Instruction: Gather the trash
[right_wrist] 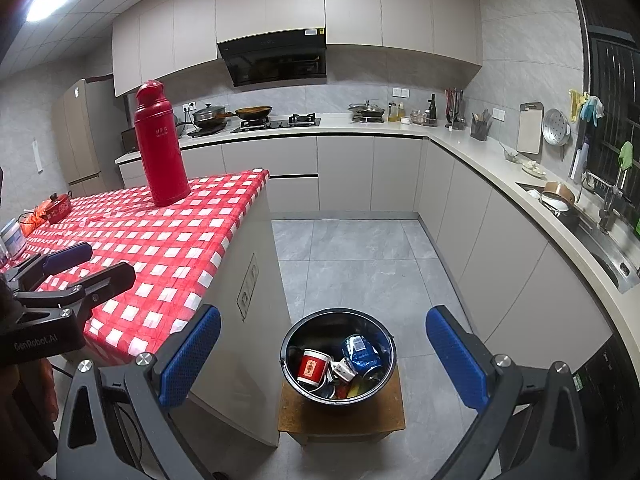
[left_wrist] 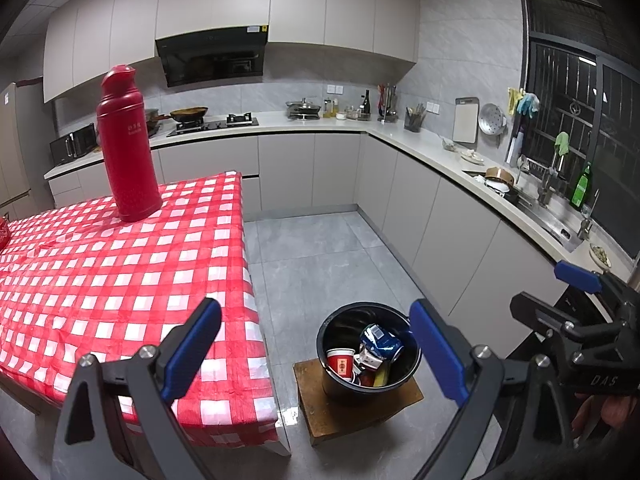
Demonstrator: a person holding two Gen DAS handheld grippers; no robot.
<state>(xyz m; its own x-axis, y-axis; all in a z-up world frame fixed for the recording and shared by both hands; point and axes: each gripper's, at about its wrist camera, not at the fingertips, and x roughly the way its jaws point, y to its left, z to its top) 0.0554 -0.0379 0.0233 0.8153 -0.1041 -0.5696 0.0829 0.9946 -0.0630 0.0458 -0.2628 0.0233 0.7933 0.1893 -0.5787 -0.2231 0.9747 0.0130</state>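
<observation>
Red and white checks cover the surface (left_wrist: 120,280) on the left, and a tall red flask (left_wrist: 128,144) stands upright near its far corner, alone on that stretch of cloth. Down on the grey tiled floor (right_wrist: 352,264), just beside the near end of the surface, a dark bucket (right_wrist: 290,344) sits on a low wooden stool (right_wrist: 340,420). The trash is already inside it: a red paper cup (right_wrist: 313,368) lying tilted on the left, a crushed blue can (right_wrist: 362,354) on the right, and a few smaller scraps underneath that are too jumbled to tell apart. The left claw (left_wrist: 316,354) hangs above the gap between surface and bucket with its blue pads (left_wrist: 192,354) spread wide and nothing between them. The right claw (right_wrist: 324,354) hovers almost directly over the bucket, its jaws likewise wide apart and empty. Each claw shows at the edge of the other's view, so the two are held near one another. In the right wrist view a small red pot (right_wrist: 59,204) and a tin (right_wrist: 12,236) sit at the far left edge of the cloth. Behind, the kitchen counter (left_wrist: 320,126) runs along the wall to a sink (right_wrist: 600,240) under the window.
</observation>
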